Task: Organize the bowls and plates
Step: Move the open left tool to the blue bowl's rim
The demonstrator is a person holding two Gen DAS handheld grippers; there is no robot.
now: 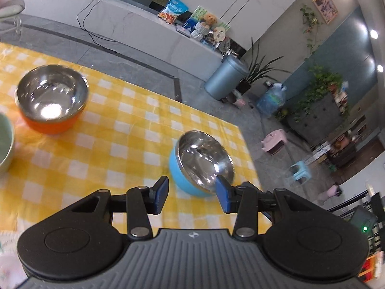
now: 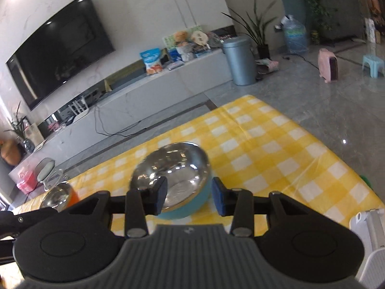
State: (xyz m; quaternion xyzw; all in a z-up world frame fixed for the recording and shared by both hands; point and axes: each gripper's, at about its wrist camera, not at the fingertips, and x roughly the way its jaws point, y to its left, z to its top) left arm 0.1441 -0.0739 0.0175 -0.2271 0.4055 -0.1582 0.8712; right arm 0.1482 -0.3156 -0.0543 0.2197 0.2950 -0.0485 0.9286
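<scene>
A blue bowl with a steel inside (image 1: 202, 161) stands on the yellow checked tablecloth (image 1: 120, 130) near its far right corner. My left gripper (image 1: 191, 196) is open and empty, just short of that bowl. An orange bowl with a steel inside (image 1: 51, 98) stands at the left. The rim of a pale green bowl (image 1: 4, 142) shows at the left edge. In the right wrist view the blue bowl (image 2: 175, 178) sits just beyond my open, empty right gripper (image 2: 189, 198), tilted toward it. The orange bowl (image 2: 60, 196) shows at the left.
The cloth's far edge (image 2: 168, 132) and right edge (image 2: 336, 149) drop to a grey tiled floor. A white rack or stand (image 2: 370, 228) sits at the lower right. A TV unit, a grey bin (image 2: 238, 60) and stools stand farther off.
</scene>
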